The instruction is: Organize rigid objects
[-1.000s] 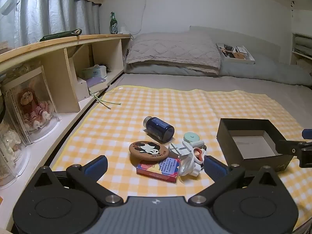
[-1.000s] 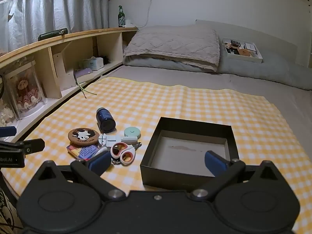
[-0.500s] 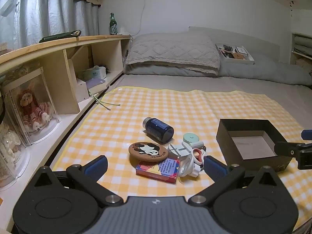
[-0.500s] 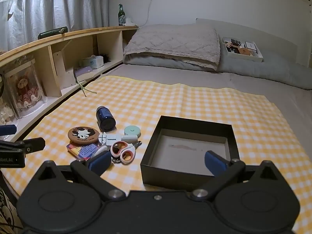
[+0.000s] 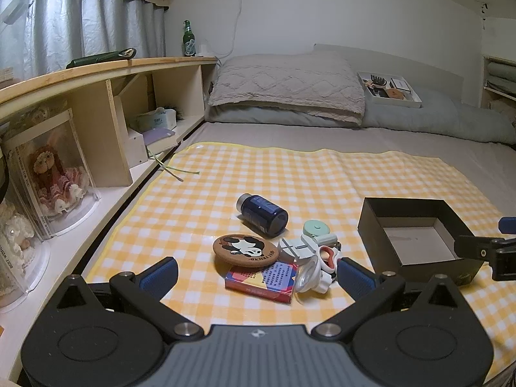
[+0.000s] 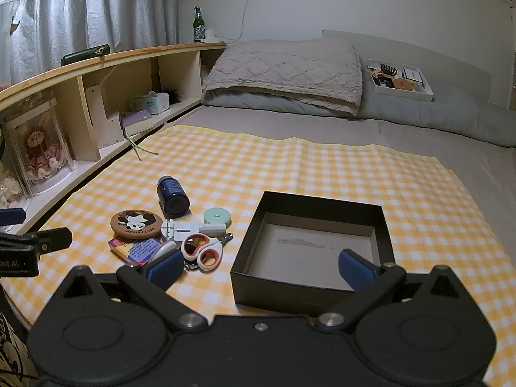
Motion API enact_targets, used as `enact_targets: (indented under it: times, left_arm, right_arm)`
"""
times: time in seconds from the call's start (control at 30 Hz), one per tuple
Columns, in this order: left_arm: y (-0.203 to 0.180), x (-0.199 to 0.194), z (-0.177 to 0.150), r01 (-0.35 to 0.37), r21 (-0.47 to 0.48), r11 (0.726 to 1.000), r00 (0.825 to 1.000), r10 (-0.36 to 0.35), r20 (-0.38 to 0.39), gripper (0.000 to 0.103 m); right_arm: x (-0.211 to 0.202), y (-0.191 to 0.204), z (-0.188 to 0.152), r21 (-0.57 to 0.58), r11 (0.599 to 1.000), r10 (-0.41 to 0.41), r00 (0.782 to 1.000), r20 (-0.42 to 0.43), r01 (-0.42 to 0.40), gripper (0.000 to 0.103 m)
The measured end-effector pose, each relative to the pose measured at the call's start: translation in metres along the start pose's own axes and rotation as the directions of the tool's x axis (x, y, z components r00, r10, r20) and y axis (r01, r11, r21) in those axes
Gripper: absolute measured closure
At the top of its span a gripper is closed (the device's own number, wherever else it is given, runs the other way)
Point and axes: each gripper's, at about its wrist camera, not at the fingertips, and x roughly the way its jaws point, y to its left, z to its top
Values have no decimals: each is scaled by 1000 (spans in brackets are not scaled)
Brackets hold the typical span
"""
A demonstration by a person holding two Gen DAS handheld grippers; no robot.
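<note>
On a yellow checked cloth (image 5: 290, 174) lies a cluster: a dark blue bottle (image 5: 262, 214) on its side, a round panda coaster (image 5: 245, 250), a card box (image 5: 261, 279), a mint round case (image 5: 315, 228), a grey-white tool (image 5: 298, 247), scissors with coral handles (image 6: 203, 251) and a clear lens piece (image 5: 308, 279). An open black box (image 6: 312, 248) stands right of them, empty. My left gripper (image 5: 256, 277) is open and empty, low in front of the card box. My right gripper (image 6: 261, 267) is open and empty, spanning the box's near left corner.
A wooden shelf unit (image 5: 106, 96) with dolls, tissues and a green bottle (image 5: 189, 39) runs along the left. Pillows (image 5: 287, 87) and a white tray (image 5: 390, 88) of items lie at the bed's far end. The right gripper's finger shows at the left wrist view's right edge (image 5: 483, 251).
Both grippers have drifted slightly; the objects appear a touch closer in the right wrist view. Nothing has been grasped or moved.
</note>
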Motion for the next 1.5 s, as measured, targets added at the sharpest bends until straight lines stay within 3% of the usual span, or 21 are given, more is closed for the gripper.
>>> enact_targets:
  times: [1.5]
  left_arm:
    - [-1, 0, 1, 2, 1, 1000, 1000, -2, 3, 0]
  right_arm:
    - [1, -1, 1, 2, 1000, -11, 1000, -2, 11, 0]
